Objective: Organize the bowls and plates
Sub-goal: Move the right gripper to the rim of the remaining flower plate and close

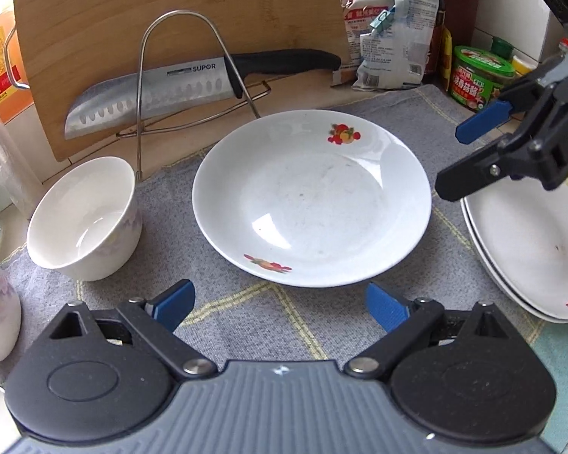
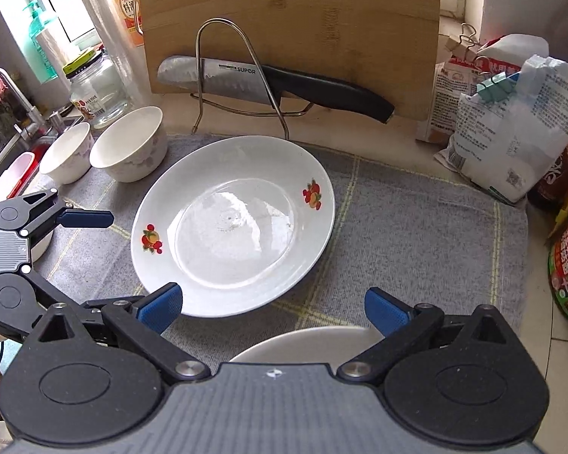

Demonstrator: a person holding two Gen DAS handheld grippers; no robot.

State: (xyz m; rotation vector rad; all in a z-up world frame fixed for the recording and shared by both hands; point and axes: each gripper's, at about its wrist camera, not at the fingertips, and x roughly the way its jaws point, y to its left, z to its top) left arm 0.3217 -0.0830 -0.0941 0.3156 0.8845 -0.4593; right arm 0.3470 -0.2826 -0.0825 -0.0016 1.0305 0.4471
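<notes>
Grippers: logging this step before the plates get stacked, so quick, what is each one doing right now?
Left gripper: open, holding nothing.
Right gripper: open, holding nothing.

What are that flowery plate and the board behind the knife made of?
The plate looks like glazed white ceramic: glossy, with window reflections and printed fruit decals, though melamine can't be excluded. The cutting board looks like bamboo: pale tan glued strips, matte.

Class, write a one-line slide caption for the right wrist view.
Open right gripper hovers before a fruit-patterned plate on a grey cloth.
</notes>
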